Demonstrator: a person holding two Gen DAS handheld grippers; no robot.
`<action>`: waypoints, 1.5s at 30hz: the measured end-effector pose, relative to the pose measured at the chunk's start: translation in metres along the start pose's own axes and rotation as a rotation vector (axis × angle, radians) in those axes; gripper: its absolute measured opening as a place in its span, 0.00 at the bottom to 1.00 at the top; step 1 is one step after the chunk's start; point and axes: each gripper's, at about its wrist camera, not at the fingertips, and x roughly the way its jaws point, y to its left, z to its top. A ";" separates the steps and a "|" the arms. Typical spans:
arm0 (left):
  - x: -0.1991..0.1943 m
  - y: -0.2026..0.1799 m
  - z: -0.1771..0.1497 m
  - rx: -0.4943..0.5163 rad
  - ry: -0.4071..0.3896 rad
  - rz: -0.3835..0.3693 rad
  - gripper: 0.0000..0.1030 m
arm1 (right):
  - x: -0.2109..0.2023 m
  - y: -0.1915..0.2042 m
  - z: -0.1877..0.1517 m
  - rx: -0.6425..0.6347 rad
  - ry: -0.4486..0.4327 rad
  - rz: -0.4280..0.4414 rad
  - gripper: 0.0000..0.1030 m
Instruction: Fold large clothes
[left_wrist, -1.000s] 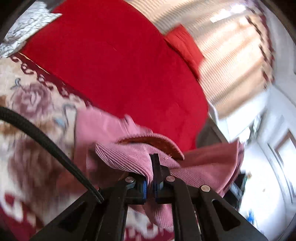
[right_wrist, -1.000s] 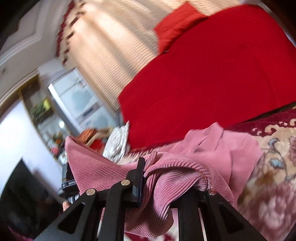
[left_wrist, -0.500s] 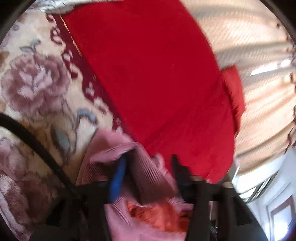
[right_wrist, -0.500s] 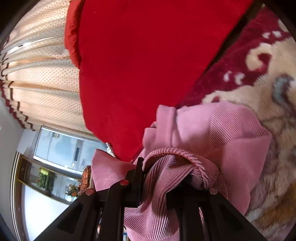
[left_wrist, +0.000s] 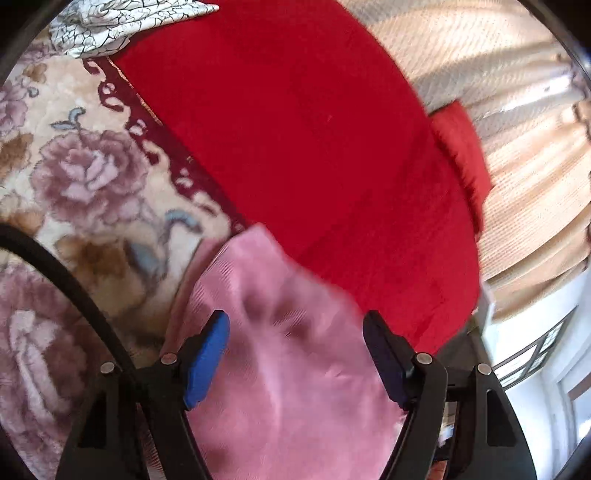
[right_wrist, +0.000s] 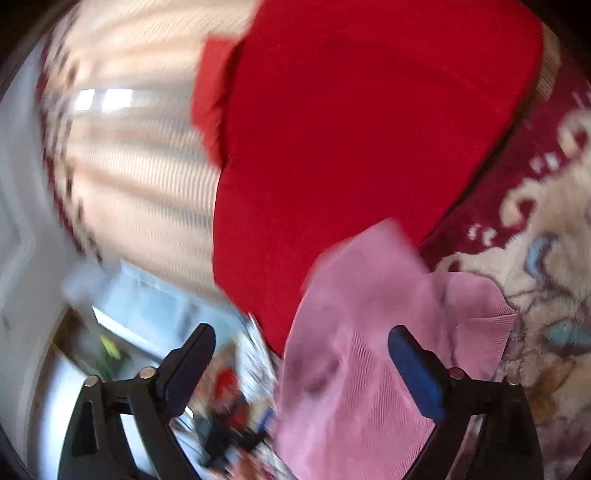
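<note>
Left gripper: jaws wide and opening. The pink garment lies between and below the pads, but no pad presses on it, so nothing is gripped.

Right gripper: jaws wide and opening. The garment fills the right half of the gap; the blue pad stands clear of the cloth as far as motion blur lets me judge. Nothing gripped.

Garment position: ribbed pink fabric lying on the floral blanket, its far edge reaching the border where the blanket meets the red cover. Right view shows one layer lying over another, a lower corner sticking out to the right, which reads as a fold laid down.

Why both sets of jaws are open at once: judged a release, letting the carried edge drop flat on the layer beneath. Both grippers point across the cloth from the near side, one to each side of it, which suits laying an edge down square.

Also in view: patterned white cloth at the far left, apart from the garment; red pillow against the curtain.

Next, likely: smooth the fold or take fresh corners.
</note>
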 end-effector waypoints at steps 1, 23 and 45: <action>0.001 -0.002 -0.002 0.015 0.014 0.016 0.73 | 0.006 0.016 -0.008 -0.093 0.044 -0.045 0.88; 0.024 -0.050 -0.044 0.395 0.000 0.437 0.73 | 0.079 0.046 -0.065 -0.405 0.119 -0.414 0.76; 0.067 -0.093 -0.077 0.605 0.065 0.516 0.86 | 0.102 0.042 -0.048 -0.386 0.113 -0.484 0.51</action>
